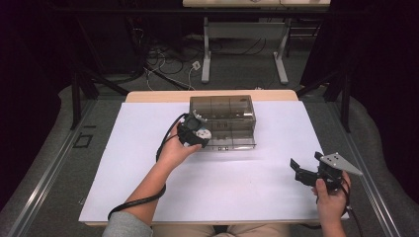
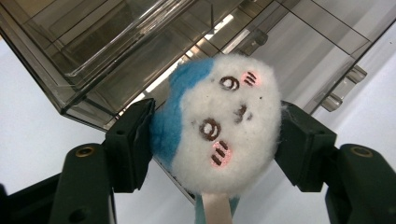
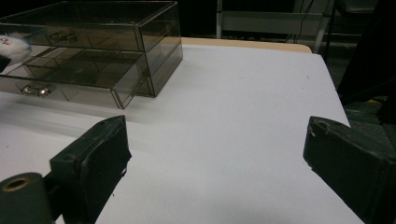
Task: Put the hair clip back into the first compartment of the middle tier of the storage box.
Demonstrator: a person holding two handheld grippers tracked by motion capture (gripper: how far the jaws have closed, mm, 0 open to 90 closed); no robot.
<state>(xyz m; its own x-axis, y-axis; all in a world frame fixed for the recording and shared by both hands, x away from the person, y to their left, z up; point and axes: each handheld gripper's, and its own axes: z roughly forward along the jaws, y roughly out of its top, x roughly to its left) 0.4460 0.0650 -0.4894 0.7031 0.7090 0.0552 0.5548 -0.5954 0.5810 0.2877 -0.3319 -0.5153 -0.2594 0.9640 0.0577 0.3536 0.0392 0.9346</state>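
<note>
Left gripper (image 2: 215,140) hiding plush toy (image 2: 219,126) body

surface: counter (image 1: 148,96) with wooden edge | cover: white sheet (image 1: 237,182) over most of the top | on it: smoky clear drawer box (image 1: 222,106), rear middle, lower drawer pulled out

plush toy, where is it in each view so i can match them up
High view: plush toy left of centre, in the left gripper at the drawer box's left front corner.
Left gripper view: centre, plush toy between the jaws, drawer box behind.
Right gripper view: a white sliver at the far left edge.
Shared landmark: the smoky clear drawer box.
</note>
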